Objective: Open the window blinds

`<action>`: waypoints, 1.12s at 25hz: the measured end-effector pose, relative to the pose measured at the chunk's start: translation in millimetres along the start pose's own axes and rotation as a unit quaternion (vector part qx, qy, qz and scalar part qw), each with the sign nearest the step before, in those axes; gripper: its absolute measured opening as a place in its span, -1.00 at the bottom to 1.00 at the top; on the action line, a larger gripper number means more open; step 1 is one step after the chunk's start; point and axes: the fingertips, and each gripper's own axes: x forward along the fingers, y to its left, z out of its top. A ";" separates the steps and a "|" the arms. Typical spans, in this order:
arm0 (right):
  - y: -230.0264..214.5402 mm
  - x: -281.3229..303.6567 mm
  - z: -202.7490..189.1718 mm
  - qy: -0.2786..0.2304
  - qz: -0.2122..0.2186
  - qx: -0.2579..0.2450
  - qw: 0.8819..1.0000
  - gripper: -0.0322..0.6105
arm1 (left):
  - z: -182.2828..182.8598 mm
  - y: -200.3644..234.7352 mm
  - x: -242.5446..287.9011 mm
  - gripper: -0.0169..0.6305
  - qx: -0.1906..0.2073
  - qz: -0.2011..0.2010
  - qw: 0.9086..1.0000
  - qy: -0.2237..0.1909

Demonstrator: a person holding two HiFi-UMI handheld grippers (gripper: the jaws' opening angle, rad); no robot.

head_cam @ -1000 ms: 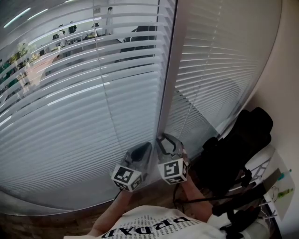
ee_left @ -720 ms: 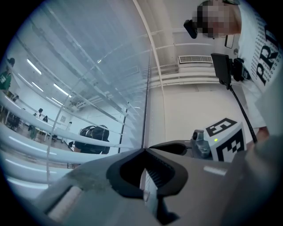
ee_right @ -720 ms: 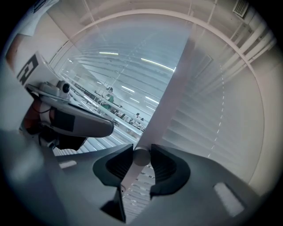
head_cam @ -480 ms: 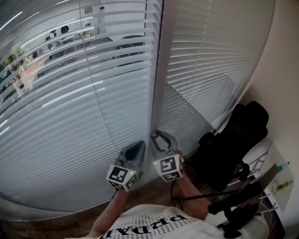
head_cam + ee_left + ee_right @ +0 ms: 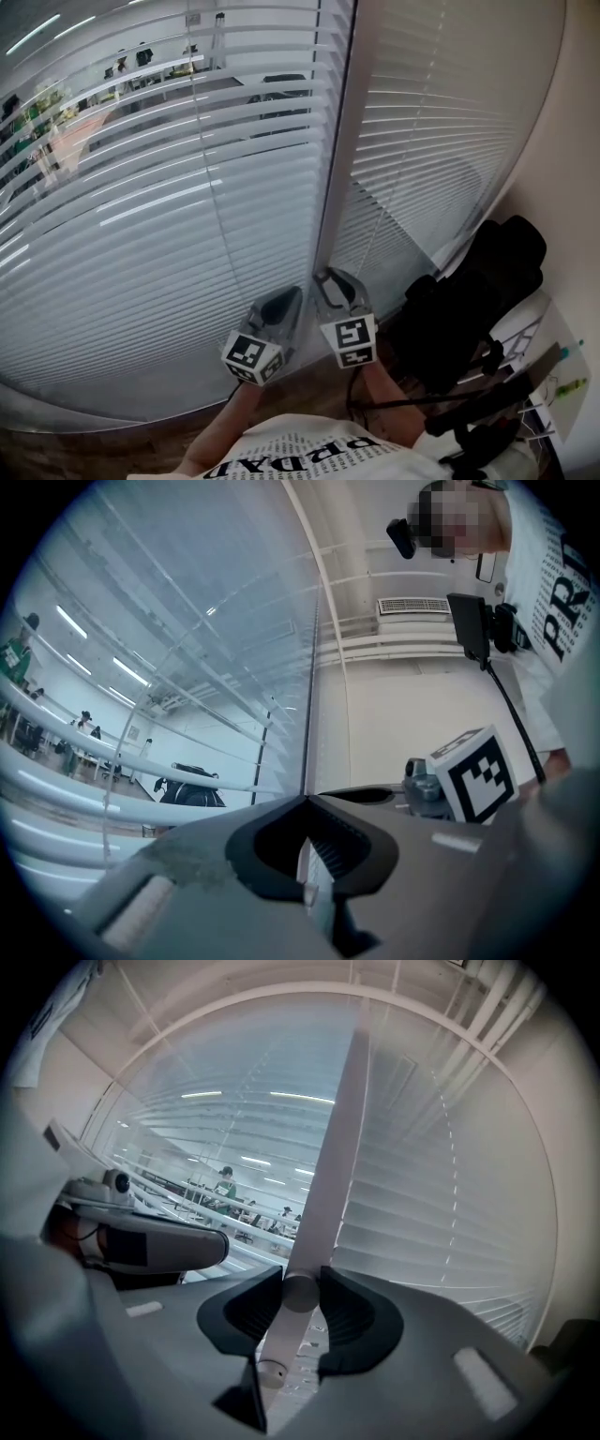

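Though unclear in the head view, right gripper tight round the wand, left gripper pinched together.

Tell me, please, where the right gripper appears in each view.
Head view: right gripper at bottom centre, at the foot of the post.
Left gripper view: right gripper at right of centre, its marker cube towards the right edge.
Right gripper view: right gripper at bottom centre, its jaws shut on the wand.
Shared landmark: the white post between the two blinds, visible in all three views.
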 end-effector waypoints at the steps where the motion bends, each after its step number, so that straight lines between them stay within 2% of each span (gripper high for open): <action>1: 0.0 -0.1 0.3 -0.001 0.000 0.004 1.000 -0.48 | 0.1 0.1 -0.2 -0.97 0.001 0.000 1.000 -0.001; 6: -1.4 -0.4 0.7 -0.004 0.001 0.030 1.000 -0.48 | -3.5 0.6 -0.7 -0.97 0.002 -0.001 1.000 0.002; 12: -0.5 -1.4 -6.4 -0.005 0.000 0.037 0.999 -0.48 | -9.3 -1.2 -1.0 -0.97 0.003 -0.003 1.000 0.000; 18: -5.3 0.1 -21.8 -0.019 0.000 0.090 0.996 -0.48 | -22.4 0.1 0.3 -0.97 0.007 -0.002 1.000 0.000; 21: -9.8 -1.7 -16.2 -0.023 0.002 0.106 0.994 -0.48 | -18.3 -2.1 3.5 -0.97 0.010 -0.002 1.000 0.003; 24: -7.1 -4.5 -16.4 -0.028 0.000 0.094 0.995 -0.48 | -19.3 -3.7 0.6 -0.97 0.015 -0.004 1.000 0.003; 28: 6.3 -12.6 -17.5 -0.026 0.011 0.046 0.999 -0.47 | -16.7 -8.5 -12.9 -0.97 0.018 -0.002 1.000 0.001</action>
